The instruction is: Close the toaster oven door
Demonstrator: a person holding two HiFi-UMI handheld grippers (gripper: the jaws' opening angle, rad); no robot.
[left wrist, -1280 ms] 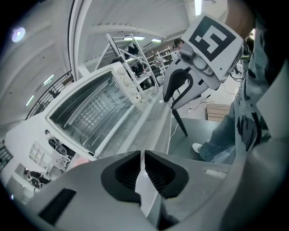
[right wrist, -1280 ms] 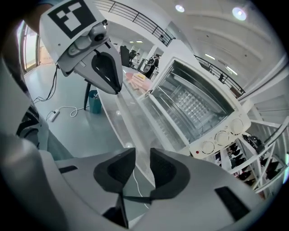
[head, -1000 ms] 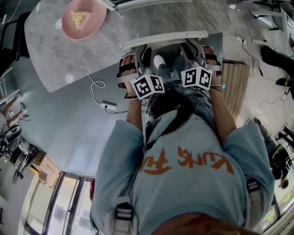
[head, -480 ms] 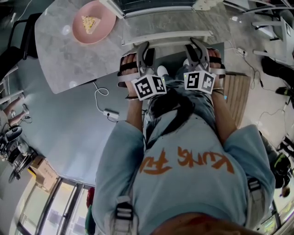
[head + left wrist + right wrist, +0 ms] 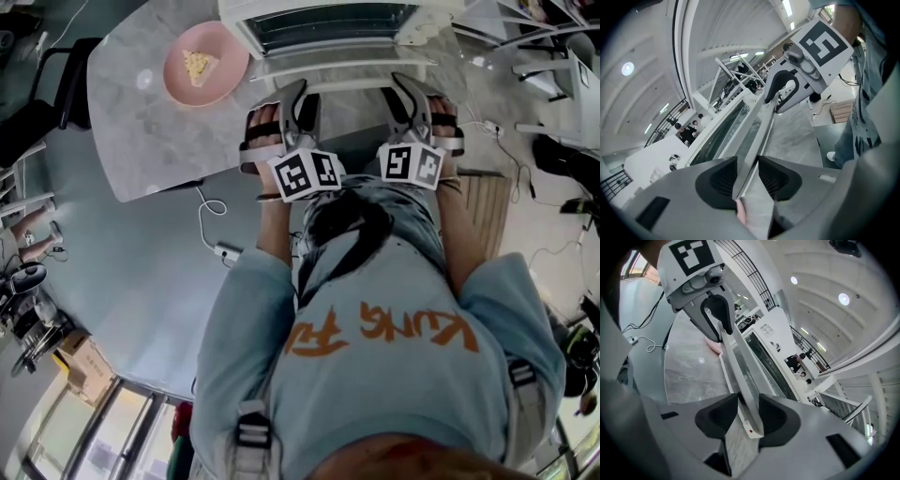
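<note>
The white toaster oven (image 5: pixel 328 21) stands at the table's far edge, its glass door (image 5: pixel 342 64) part-way up. Both grippers sit on the door's white handle bar (image 5: pixel 349 86). My left gripper (image 5: pixel 292 94) is at the bar's left end, my right gripper (image 5: pixel 411 89) at its right end. In the left gripper view the bar (image 5: pixel 757 131) runs between the jaws of the left gripper (image 5: pixel 747 161), with a gap on one side. The right gripper view shows the bar (image 5: pixel 740 366) loose inside the right gripper (image 5: pixel 749 401). Both pairs of jaws have just been opening.
A pink plate (image 5: pixel 206 64) with a piece of food (image 5: pixel 197 66) sits on the marble table (image 5: pixel 150 131) left of the oven. A white cable and adapter (image 5: pixel 227 250) lie on the floor below the table edge. A wooden slat panel (image 5: pixel 480 192) is at the right.
Both grippers have risen with the handle bar toward the oven, and the door has tilted up. More of the oven front shows at the top of the head view.
</note>
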